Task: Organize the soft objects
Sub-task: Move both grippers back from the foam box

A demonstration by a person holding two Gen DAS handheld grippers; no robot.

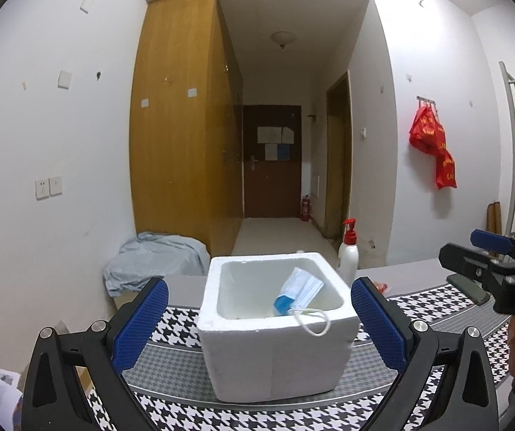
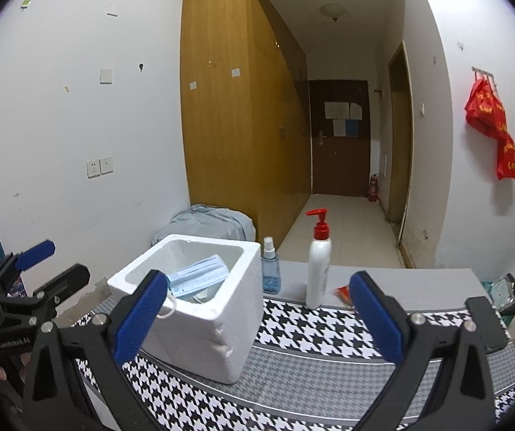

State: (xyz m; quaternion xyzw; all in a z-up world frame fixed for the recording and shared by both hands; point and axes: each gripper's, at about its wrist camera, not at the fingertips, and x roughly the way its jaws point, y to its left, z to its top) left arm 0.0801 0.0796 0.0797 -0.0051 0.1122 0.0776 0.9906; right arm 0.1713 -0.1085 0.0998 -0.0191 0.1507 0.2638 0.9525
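One white foam box [image 1: 275, 327] on the houndstooth cloth [image 2: 329, 330]. One blue face mask [image 1: 298, 289] lies inside it, ear loop [image 1: 314, 321] over the front rim. Left gripper [image 1: 259, 319] spread wide, straddling the box, empty; right gripper [image 2: 257, 318] likewise released. Right wrist view alone shows one blue spray bottle [image 2: 270, 269] just behind the box; one pump bottle [image 2: 318, 265] appears in both.

box [image 2: 200, 309]: white foam, on surface [image 2: 329, 344]
mask [image 2: 200, 276]: blue, inside box
right tool [image 2: 257, 316]: wide apart, empty
bottle [image 2: 318, 269]: upright, right of box
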